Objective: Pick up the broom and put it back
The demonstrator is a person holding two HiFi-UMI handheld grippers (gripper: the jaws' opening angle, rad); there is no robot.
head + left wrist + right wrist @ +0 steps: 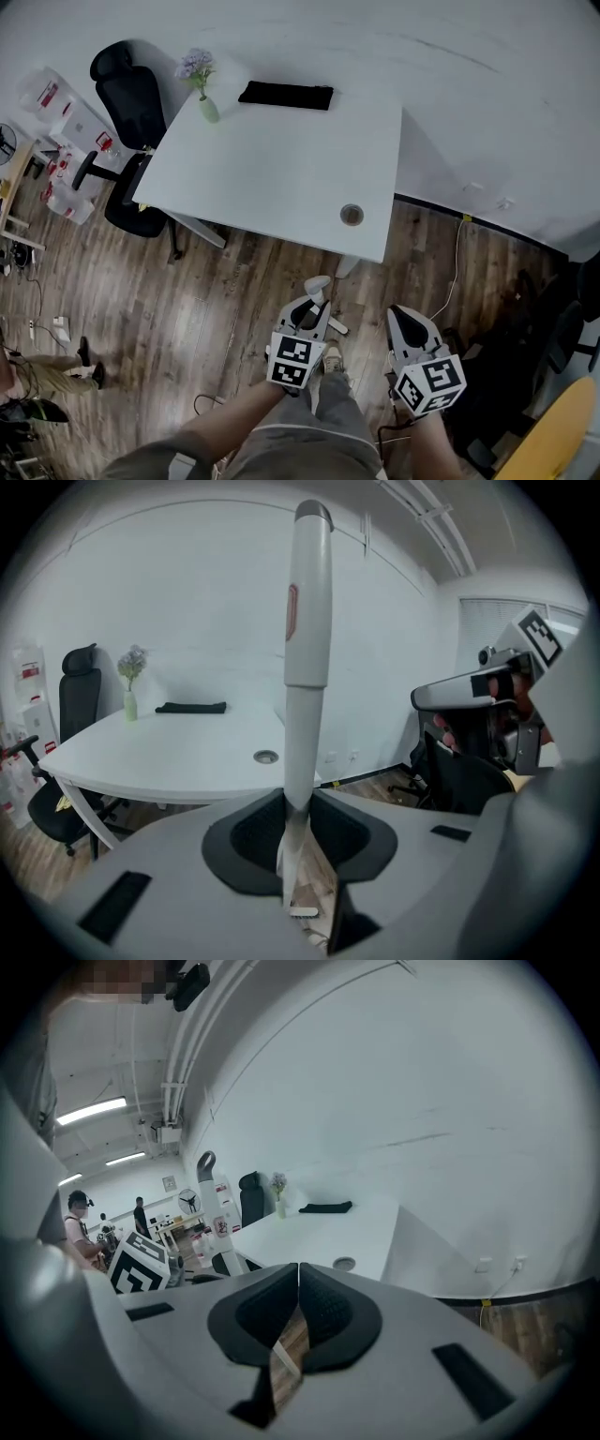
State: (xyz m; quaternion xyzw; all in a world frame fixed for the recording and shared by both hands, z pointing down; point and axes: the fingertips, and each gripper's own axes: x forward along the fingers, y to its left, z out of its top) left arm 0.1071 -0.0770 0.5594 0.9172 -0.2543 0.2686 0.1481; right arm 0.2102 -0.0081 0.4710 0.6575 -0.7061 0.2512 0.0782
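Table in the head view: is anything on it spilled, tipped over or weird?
Nothing stands out. The table looks tidy: the flower vase stands upright near its back corner, a flat black item lies by the far edge, and no spill shows.

You are standing in an office with plain white walls. A large white desk (pixel 272 178) with a round cable port (pixel 352 215) stands on wood-plank flooring (pixel 187 300). A black swivel chair (pixel 131 94) sits beside it, a small vase of flowers (pixel 208 110) on top, and strip lights (pixel 91 1110) overhead.
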